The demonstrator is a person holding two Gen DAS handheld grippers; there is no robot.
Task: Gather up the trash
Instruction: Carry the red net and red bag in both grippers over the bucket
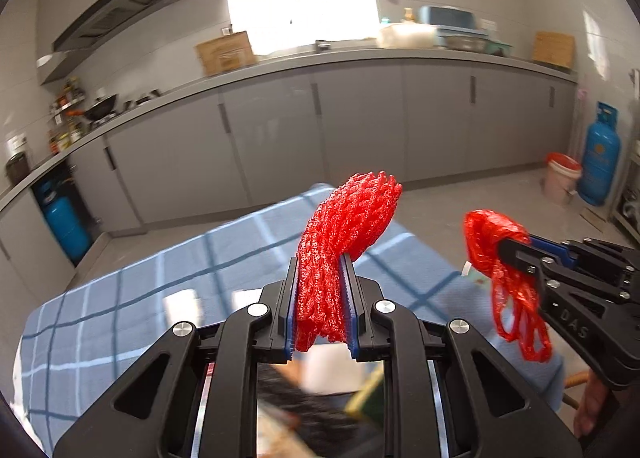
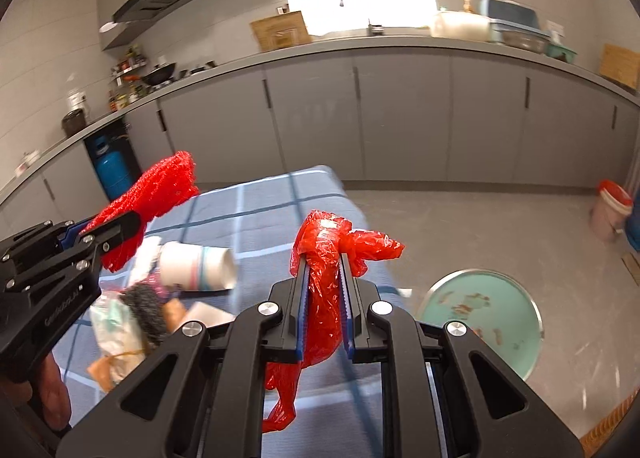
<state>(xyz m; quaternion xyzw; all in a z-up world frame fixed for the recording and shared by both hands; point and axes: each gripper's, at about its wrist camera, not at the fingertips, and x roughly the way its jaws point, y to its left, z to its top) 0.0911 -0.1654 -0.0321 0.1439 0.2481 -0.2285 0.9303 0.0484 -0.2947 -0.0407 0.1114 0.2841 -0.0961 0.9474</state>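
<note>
My left gripper (image 1: 322,264) is shut on a bunched red foam net (image 1: 348,226), which sticks up past the fingertips above the blue checked tablecloth (image 1: 160,282). My right gripper (image 2: 324,264) is shut on a crumpled red plastic bag (image 2: 344,242), with a tail hanging below the jaws. Each gripper shows in the other's view: the right gripper (image 1: 500,248) with the red plastic bag (image 1: 508,282) at the right, the left gripper (image 2: 132,220) with the red foam net (image 2: 160,190) at the left. More trash lies on the table: a tipped paper cup (image 2: 200,266), wrappers and a dark scrubber (image 2: 144,310).
Grey kitchen cabinets (image 2: 400,114) and a counter run across the back. A round teal stool top (image 2: 480,314) stands right of the table. A bucket with a red liner (image 2: 612,210) and a blue gas cylinder (image 1: 600,154) stand at the far right on the floor.
</note>
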